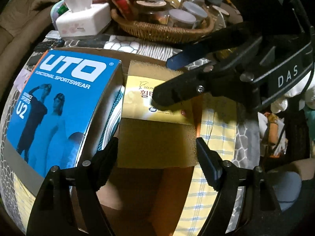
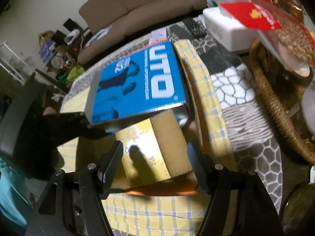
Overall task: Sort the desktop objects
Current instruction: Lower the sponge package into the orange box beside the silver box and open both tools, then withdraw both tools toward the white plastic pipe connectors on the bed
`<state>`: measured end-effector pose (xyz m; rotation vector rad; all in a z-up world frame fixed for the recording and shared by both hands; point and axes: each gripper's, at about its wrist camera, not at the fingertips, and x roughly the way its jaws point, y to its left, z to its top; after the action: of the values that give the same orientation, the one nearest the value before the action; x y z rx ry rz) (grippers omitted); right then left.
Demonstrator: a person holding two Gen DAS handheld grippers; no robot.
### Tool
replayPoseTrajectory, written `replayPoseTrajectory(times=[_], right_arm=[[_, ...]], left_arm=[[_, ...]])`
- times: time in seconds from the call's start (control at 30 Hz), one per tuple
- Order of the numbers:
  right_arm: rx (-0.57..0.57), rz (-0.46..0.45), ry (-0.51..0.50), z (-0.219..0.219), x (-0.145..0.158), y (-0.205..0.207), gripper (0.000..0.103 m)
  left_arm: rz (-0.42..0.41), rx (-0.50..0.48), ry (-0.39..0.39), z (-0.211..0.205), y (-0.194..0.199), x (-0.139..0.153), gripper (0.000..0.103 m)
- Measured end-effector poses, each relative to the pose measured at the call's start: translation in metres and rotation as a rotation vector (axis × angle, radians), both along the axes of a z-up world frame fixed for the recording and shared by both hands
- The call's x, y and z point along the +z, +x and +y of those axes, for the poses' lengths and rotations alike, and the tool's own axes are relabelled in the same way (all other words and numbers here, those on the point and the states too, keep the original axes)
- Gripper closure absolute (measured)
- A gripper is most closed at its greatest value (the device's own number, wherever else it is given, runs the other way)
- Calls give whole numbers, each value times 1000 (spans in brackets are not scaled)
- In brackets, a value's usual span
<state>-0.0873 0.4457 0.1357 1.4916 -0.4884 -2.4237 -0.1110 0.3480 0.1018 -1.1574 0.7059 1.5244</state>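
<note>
Both tools stand open over one cardboard box. On my left tool (image 1: 157,149) the jaws straddle a yellow foam sponge block (image 1: 157,141), one pad at each side edge; I cannot tell whether the pads press on it. My right tool (image 2: 155,159) hangs with jaws apart above the same sponge, gripping nothing; in the left wrist view its lower finger tip sits over a gold paper packet with red Korean lettering (image 1: 155,106) that lies on the sponge. I see the sponge and packet inside an open brown cardboard box (image 1: 137,192), beside a blue "UTO" sportswear box (image 1: 59,102) leaning in its left part. Under the cardboard box lies a yellow checked cloth (image 1: 216,129) on the bench's grey patterned cover (image 2: 236,82). Farther back stand a woven wicker basket (image 1: 161,30) holding lidded jars and a white tissue box (image 1: 82,20).
</note>
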Motion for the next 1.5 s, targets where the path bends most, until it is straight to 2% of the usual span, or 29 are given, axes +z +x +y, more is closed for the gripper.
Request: replayPoseTrajectory(times=[0.1,0.2,0.33,0.43,0.53,0.67,0.73,0.9,1.0,1.2,1.37,1.5], right_arm=[[-15,-20,2,4,-9,2,33],[-13,-31,6,5,-12,4,36],[-5,-34,40,0,-10,4,36],[-5,-28,46,-3,-7,5,36],[-6,-19,48,-7,-3,7,36],[-5,0,63,-17,5,12,28],[-3,13,80,-23,10,15,21],[-10,45,104,-38,26,22,13],[-18,66,122,-47,33,26,0],[-16,86,171,-70,39,35,0],[-2,75,190,-89,40,42,0],[13,82,193,-109,43,48,0]], left_arm=[[22,-9,14,4,-1,0,21],[61,-12,-3,9,-2,1,13],[78,-10,-14,8,1,5,10],[64,11,19,-4,2,14,9],[49,48,67,-21,7,27,4],[44,101,119,-43,15,42,1],[51,117,128,-51,20,47,1],[77,143,135,-70,33,59,0],[99,164,141,-82,41,68,0],[121,212,166,-107,52,83,0],[128,306,208,-135,54,96,0],[117,442,261,-171,52,102,0]])
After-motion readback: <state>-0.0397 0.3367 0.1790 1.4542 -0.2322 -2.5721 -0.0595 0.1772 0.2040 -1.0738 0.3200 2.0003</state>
